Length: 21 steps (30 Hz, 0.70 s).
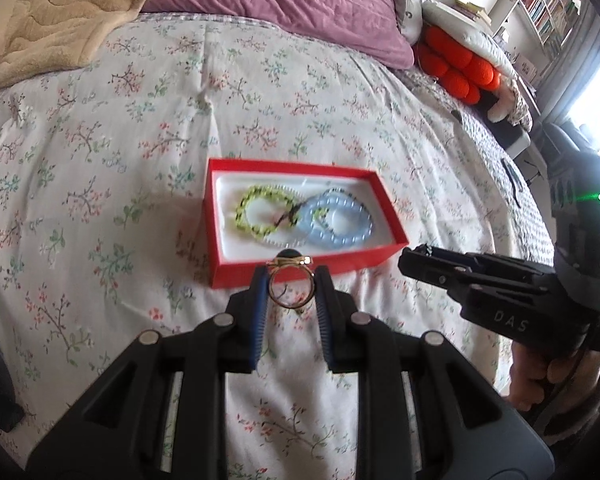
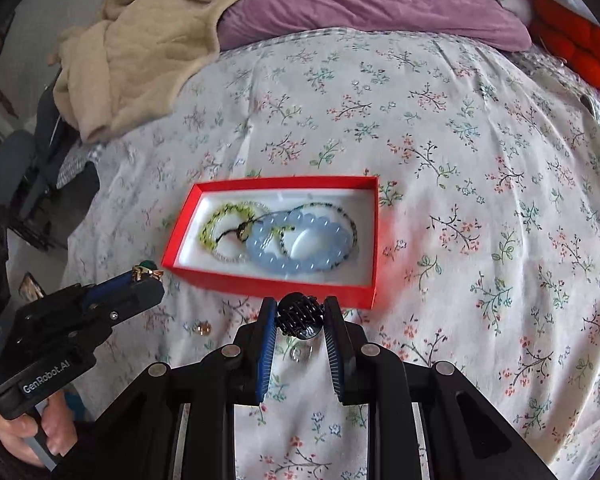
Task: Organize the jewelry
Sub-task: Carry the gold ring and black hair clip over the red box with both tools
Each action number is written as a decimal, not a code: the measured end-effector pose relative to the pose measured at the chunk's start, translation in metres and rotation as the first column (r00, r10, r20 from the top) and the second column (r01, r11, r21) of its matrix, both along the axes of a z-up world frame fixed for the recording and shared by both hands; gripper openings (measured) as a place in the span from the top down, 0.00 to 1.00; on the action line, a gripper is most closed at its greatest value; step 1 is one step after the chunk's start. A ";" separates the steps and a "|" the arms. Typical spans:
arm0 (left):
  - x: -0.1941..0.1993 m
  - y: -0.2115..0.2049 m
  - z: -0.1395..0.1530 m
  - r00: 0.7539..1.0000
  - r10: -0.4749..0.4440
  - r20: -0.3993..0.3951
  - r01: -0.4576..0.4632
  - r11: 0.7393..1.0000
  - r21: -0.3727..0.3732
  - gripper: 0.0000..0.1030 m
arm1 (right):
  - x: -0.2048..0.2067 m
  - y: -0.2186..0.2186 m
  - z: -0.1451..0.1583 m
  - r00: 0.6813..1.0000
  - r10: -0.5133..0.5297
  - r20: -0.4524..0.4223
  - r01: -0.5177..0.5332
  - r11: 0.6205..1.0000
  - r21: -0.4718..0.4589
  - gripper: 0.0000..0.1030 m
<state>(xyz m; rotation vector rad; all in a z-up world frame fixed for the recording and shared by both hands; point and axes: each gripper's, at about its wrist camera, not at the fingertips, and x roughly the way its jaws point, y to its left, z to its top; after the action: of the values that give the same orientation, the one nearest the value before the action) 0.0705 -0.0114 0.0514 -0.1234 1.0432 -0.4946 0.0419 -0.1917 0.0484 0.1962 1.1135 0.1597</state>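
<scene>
From my left wrist camera I see the left gripper at the lower centre of the frame, its blue pads pinching a gold ring with a dark stone on top; the ring stands upright between the pads, just in front of the near wall of the red box. That box sits open on the flowered bedspread in the middle of the frame, white inside, and in it lie a yellow-green beaded bracelet to the left and a pale blue beaded bracelet to the right, overlapping where they meet, with a thin clear-bead strand beneath them. At the right edge of this view the right gripper points in toward the box, a hand on its handle below. From my right wrist camera, the right gripper is at the lower centre, pinching a small black beaded piece between its pads, just before the box's near wall. I cannot tell what kind of jewelry that black piece is. The same two bracelets show inside, the yellow-green one left, the blue one right. At lower left the left gripper comes in with the ring's dark stone showing at its tip. A purple pillow and a beige blanket lie across the top of the frame.
</scene>
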 end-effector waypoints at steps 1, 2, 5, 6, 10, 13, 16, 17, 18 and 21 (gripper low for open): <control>0.002 -0.001 0.001 1.000 0.000 0.000 0.000 1.000 -0.004 0.76 | 0.002 -0.002 0.000 1.000 -0.007 -0.004 0.007 1.000 0.008 0.77; 0.005 -0.001 0.001 1.000 -0.001 -0.001 0.001 1.000 -0.010 0.76 | 0.005 -0.004 -0.001 1.000 -0.015 -0.008 0.015 1.000 0.016 0.77; 0.013 -0.005 0.000 1.000 -0.007 -0.006 0.007 1.000 -0.023 0.76 | 0.013 -0.011 -0.003 0.999 -0.036 -0.019 0.037 0.999 0.037 0.77; 0.016 -0.006 -0.001 1.000 -0.007 -0.011 0.007 1.000 -0.023 0.76 | 0.016 -0.013 -0.004 0.999 -0.042 -0.020 0.043 0.998 0.044 0.77; 0.027 -0.012 -0.010 1.000 0.008 -0.026 -0.008 1.000 -0.010 0.76 | 0.024 -0.016 -0.005 0.999 -0.046 -0.015 0.047 0.996 0.072 0.77; 0.034 -0.019 -0.016 1.000 0.014 -0.025 -0.013 1.000 0.016 0.76 | 0.031 -0.014 -0.009 0.999 -0.043 -0.017 0.044 0.996 0.078 0.77; 0.038 -0.025 -0.022 1.000 0.015 -0.021 -0.014 0.999 0.048 0.76 | 0.036 -0.012 -0.015 0.999 -0.040 -0.028 0.042 0.996 0.077 0.77; 0.039 -0.026 -0.023 1.000 0.014 -0.019 -0.013 0.998 0.056 0.76 | 0.038 -0.012 -0.017 0.999 -0.042 -0.030 0.044 0.996 0.075 0.77; 0.040 -0.028 -0.025 1.000 0.013 -0.021 -0.012 0.998 0.065 0.76 | 0.040 -0.013 -0.018 0.999 -0.043 -0.032 0.046 0.996 0.075 0.77; 0.045 -0.030 -0.033 0.999 0.017 -0.034 -0.015 0.997 0.077 0.76 | 0.045 -0.014 -0.024 0.998 -0.049 -0.038 0.051 0.996 0.073 0.77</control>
<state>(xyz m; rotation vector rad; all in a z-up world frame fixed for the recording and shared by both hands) 0.1152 -0.0418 0.0188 -0.0720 1.0932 -0.4385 0.0865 -0.2054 0.0247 0.2939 1.1380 0.1534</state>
